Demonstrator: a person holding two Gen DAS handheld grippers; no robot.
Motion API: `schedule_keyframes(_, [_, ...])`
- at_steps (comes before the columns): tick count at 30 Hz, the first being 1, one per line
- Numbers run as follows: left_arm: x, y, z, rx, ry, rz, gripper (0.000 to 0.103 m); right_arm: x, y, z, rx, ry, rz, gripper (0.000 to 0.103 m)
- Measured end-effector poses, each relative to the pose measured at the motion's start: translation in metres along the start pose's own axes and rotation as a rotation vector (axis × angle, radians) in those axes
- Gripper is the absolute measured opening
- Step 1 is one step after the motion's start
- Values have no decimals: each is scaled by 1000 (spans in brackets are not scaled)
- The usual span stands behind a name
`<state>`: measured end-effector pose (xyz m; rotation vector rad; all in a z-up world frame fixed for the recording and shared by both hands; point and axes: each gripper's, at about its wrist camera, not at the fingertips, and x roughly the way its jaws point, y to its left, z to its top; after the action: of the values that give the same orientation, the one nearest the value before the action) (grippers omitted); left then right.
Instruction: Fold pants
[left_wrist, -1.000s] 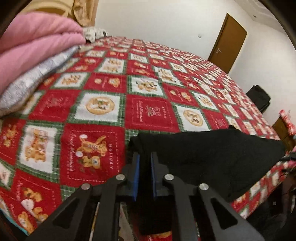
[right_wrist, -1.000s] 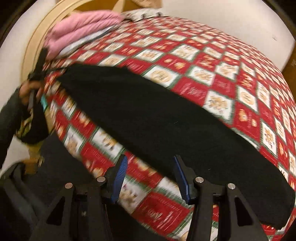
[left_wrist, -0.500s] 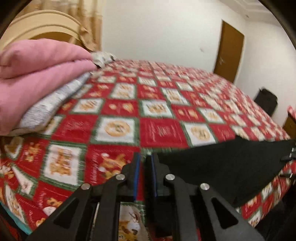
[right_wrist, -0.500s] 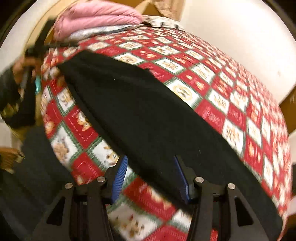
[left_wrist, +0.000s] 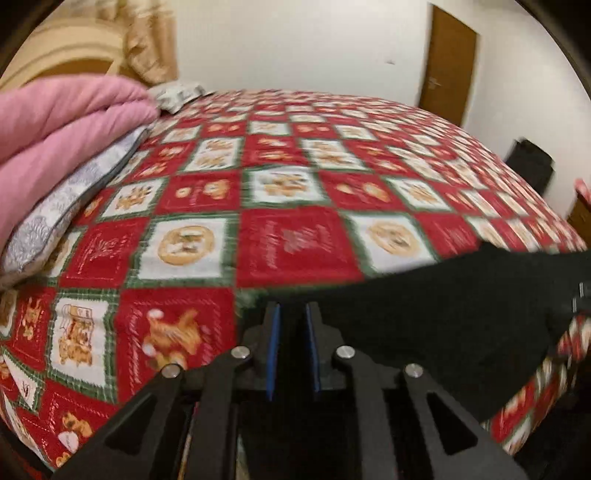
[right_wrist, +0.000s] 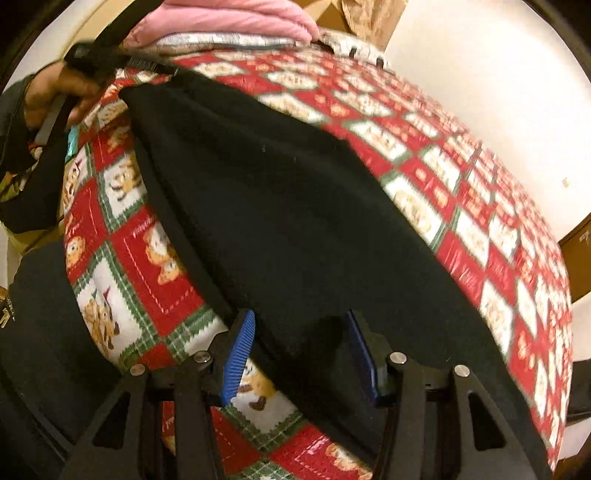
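Black pants lie stretched along the near edge of a bed with a red, white and green patchwork cover. In the left wrist view my left gripper is shut on one end of the pants, which stretch off to the right. In the right wrist view my right gripper is open, with its blue pads on either side of the pants' near edge. The left gripper and the hand on it show at the far end of the pants.
A pink quilt lies on a grey patterned pillow at the head of the bed. A wooden headboard stands behind it. A brown door is in the far wall, and a dark bag stands beyond the bed.
The left gripper has lifted its end of the pants and pulled them taut. The right gripper has moved in until the pants' edge lies between its open jaws.
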<state>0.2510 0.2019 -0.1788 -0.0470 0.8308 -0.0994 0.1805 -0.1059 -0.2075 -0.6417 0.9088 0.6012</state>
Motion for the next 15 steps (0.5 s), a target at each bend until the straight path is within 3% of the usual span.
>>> schedule_keyframes(2, [13,4,7,11,24,44,18,2,-1,-4,20,17,23,52])
schedule_keyframes(8, [25,6,8,3,40,40,18,1,5,-6,-2,54,54,52])
schedule_keyframes(11, [3,13,9,-51,-12,25,18,-6,12,-1,-49,61,87,52])
schedule_keyframes(14, [-19,25,2,-73,-48,50,18,-20,5,13,0,19,197,52])
schedule_keyframes(15, [-24,28,-3,-72,-47,46,18,-24,5,22,-1,-6,191,52])
